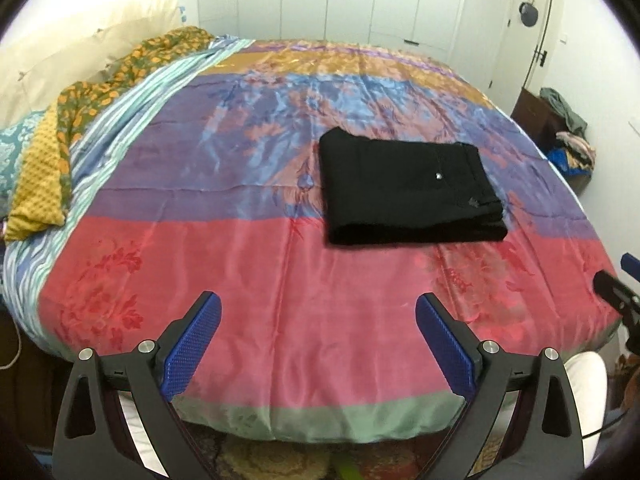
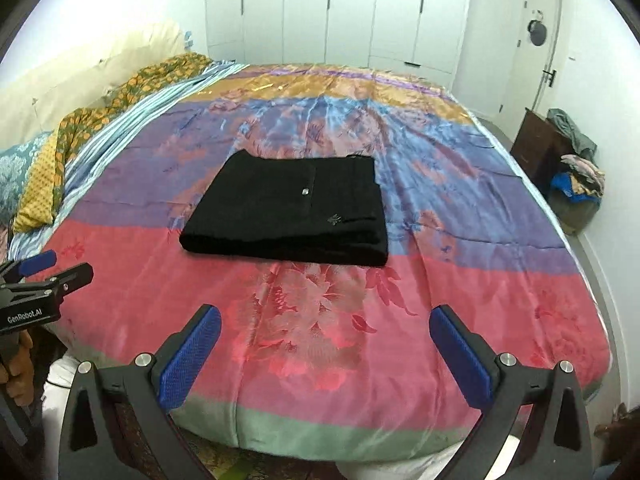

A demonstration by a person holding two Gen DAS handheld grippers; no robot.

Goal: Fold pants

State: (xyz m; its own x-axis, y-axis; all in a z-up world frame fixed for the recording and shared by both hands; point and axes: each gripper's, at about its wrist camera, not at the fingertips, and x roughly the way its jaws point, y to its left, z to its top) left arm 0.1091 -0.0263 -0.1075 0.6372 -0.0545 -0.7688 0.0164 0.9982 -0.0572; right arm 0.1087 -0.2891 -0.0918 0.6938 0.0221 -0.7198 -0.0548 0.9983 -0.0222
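Observation:
The black pants (image 1: 408,190) lie folded into a compact rectangle on the colourful satin bedspread (image 1: 240,240), with a small metal button on top. They also show in the right wrist view (image 2: 292,208). My left gripper (image 1: 318,312) is open and empty, held back over the bed's near edge, well short of the pants. My right gripper (image 2: 325,324) is also open and empty, near the bed's front edge. The left gripper shows at the left edge of the right wrist view (image 2: 52,270); the right one shows at the right edge of the left wrist view (image 1: 616,276).
Pillows (image 1: 80,60) and a yellow-green patterned blanket (image 1: 80,120) lie along the bed's left side. A dark cabinet with piled clothes (image 2: 568,160) stands at the right wall. White wardrobe doors (image 2: 340,12) are behind the bed.

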